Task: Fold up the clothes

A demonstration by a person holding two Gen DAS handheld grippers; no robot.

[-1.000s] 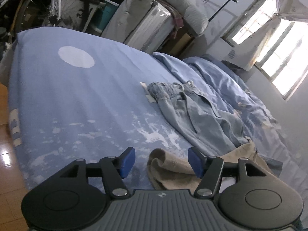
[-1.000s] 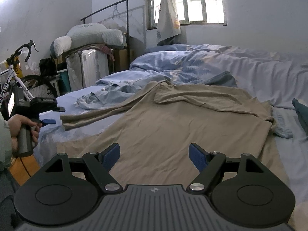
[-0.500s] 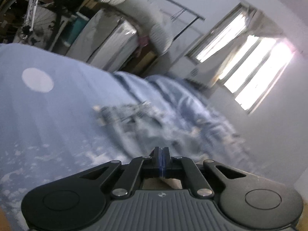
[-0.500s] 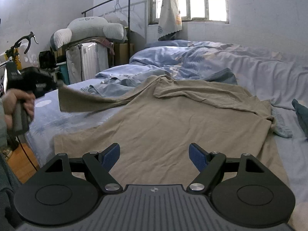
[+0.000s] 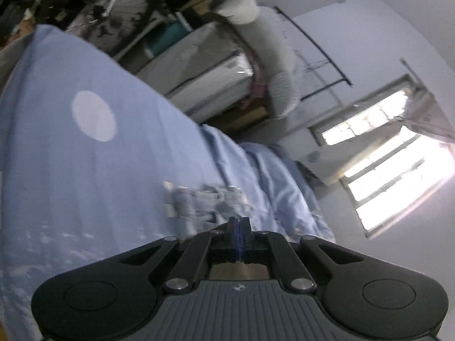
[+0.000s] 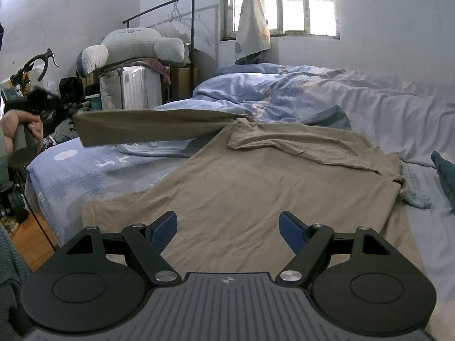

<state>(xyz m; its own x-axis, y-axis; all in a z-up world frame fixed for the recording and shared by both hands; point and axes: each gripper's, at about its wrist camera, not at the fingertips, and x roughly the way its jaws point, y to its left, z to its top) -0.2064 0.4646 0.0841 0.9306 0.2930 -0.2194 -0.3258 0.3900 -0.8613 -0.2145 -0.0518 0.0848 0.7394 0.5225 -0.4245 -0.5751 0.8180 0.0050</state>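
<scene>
Left gripper (image 5: 238,237): blue pads pressed flat together, clamped on the cuff of the tan long-sleeve shirt (image 6: 256,187) (a sliver of tan cloth shows just behind the pads in the left wrist view). From the right wrist view, the person's left hand (image 6: 21,126) holds that sleeve (image 6: 148,126) off the bed as a taut, flat band running to the shoulder.

Right gripper (image 6: 228,228): jaws wide apart, nothing between the ribbed blue pads, hovering above the shirt's hem area.

Shirt body lies spread on the bed (image 6: 85,176), soft matte knit, light creases; the far sleeve is folded across the chest in a long ridge.

Bed sheet is smooth blue cotton with white deer and a white disc print (image 5: 93,116). Crumpled light denim jeans (image 5: 199,204) lie on the sheet beyond the left gripper, blurred. Rumpled blue duvet (image 6: 284,91) near the window wall. Hard-shell ribbed suitcase (image 6: 133,88) beside the bed, with a padded U-shaped cushion (image 6: 133,45) on top.
</scene>
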